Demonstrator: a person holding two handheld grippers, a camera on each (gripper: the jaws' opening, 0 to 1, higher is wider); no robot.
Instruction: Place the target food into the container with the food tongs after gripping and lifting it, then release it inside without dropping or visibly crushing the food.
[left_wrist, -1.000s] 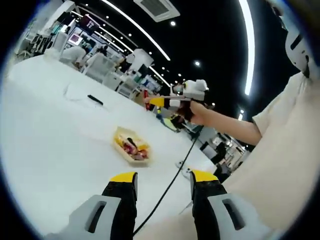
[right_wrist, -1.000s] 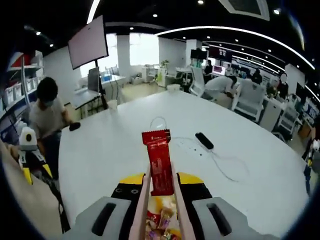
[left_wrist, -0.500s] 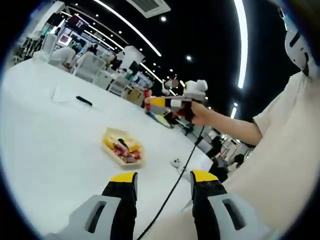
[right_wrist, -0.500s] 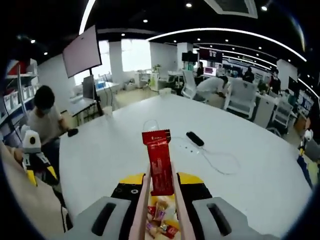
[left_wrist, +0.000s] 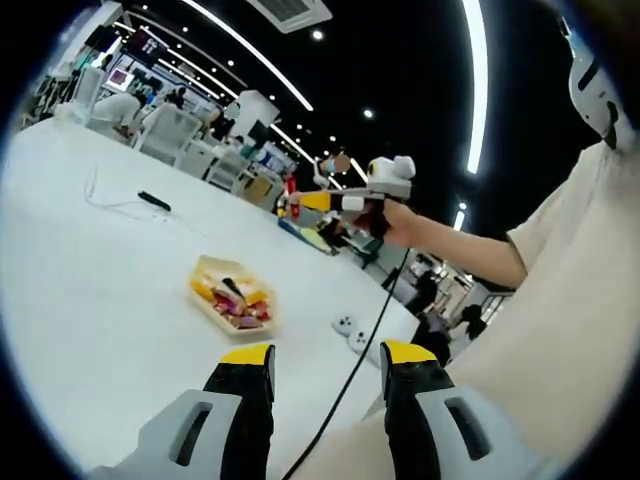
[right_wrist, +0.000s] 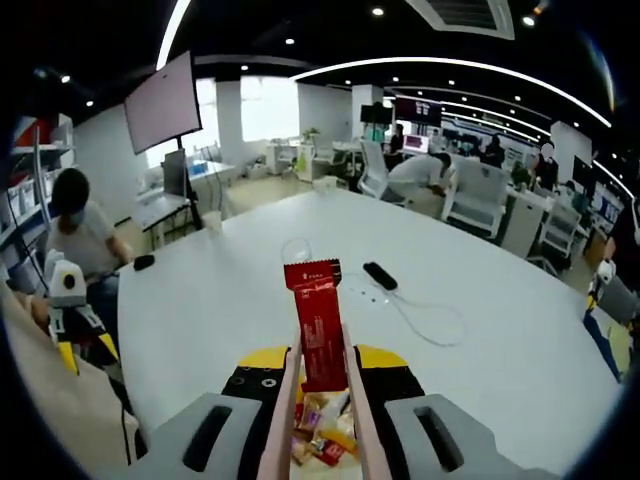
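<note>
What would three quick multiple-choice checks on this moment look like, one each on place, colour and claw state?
1. Where does the yellow tray sit?
A. On the white table
B. On a chair
C. In the person's hand

2. What colour is the snack packet held in the tongs?
A. Blue
B. Red
C. Green

3. How does the left claw stand?
A. Shut on the packet
B. Shut on the cable
C. Open, holding nothing

Key: 1 A, the yellow tray rests on the white table in the left gripper view. 2 B, the snack packet pinched upright between the tongs is red in the right gripper view, the right claw closed on the tongs. 3 C, the left claw has its jaws apart with only table and a black cable behind the gap.
</note>
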